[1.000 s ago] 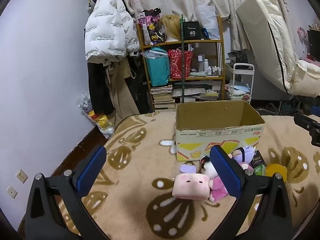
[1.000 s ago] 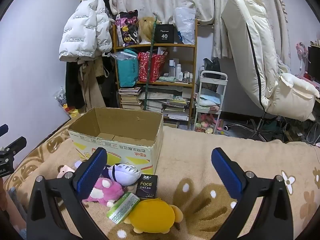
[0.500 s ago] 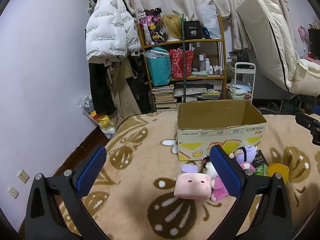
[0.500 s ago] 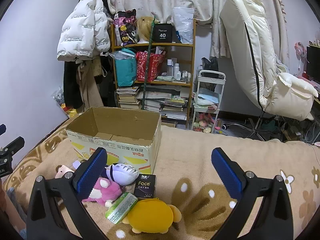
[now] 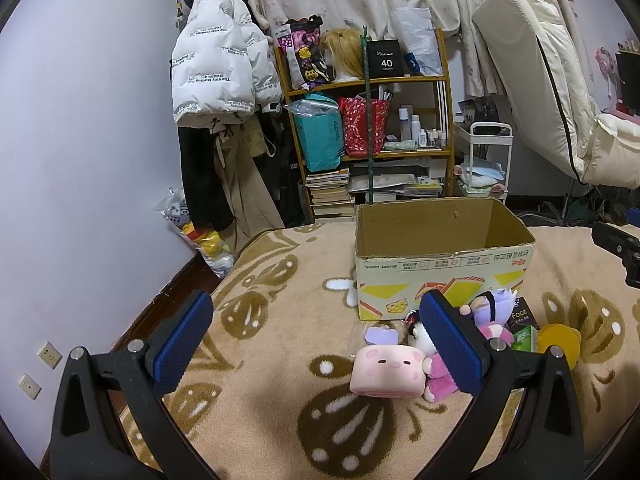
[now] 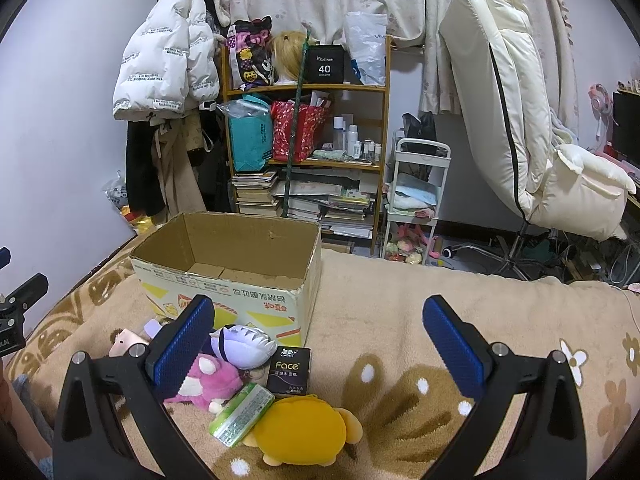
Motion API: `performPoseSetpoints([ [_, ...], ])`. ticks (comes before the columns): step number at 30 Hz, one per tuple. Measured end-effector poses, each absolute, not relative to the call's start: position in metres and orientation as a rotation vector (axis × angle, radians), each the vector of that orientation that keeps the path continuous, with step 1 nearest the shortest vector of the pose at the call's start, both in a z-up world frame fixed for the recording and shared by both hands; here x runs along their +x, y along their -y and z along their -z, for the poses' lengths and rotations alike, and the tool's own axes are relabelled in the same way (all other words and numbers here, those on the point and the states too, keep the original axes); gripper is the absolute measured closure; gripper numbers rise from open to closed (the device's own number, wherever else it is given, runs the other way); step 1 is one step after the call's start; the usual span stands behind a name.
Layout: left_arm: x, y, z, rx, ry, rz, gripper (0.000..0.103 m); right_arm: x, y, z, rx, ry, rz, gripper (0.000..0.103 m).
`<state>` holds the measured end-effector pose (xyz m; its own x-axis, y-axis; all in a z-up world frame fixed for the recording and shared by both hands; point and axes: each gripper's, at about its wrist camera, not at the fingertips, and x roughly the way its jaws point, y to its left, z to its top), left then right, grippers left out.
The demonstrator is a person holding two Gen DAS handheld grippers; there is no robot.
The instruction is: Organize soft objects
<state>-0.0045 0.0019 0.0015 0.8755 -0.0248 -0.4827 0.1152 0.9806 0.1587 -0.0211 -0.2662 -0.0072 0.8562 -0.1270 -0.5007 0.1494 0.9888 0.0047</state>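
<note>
Both jaws gape wide, empty: left gripper [image 5: 316, 344], right gripper [image 6: 318, 346]. Beyond them, a pink square pig plush [image 5: 387, 372] and yellow round plush [image 6: 298, 430] lie on the patterned beige blanket [image 6: 400, 308], before the open cardboard box [image 6: 240, 280].

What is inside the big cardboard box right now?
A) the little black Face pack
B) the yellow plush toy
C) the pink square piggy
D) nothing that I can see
D: the cardboard box shows only bare walls and floor, while the yellow plush, the pink piggy and the Face pack all lie on the blanket in front of it.
</note>
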Motion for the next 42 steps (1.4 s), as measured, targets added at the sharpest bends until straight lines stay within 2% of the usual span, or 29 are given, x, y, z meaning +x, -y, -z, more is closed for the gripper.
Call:
performPoseSetpoints([
  [42,-0.003,-0.004,0.008,0.209,-0.504,0.074,0.001,-0.023,0.265,0.021,0.048,-0.524,0.163,0.000],
])
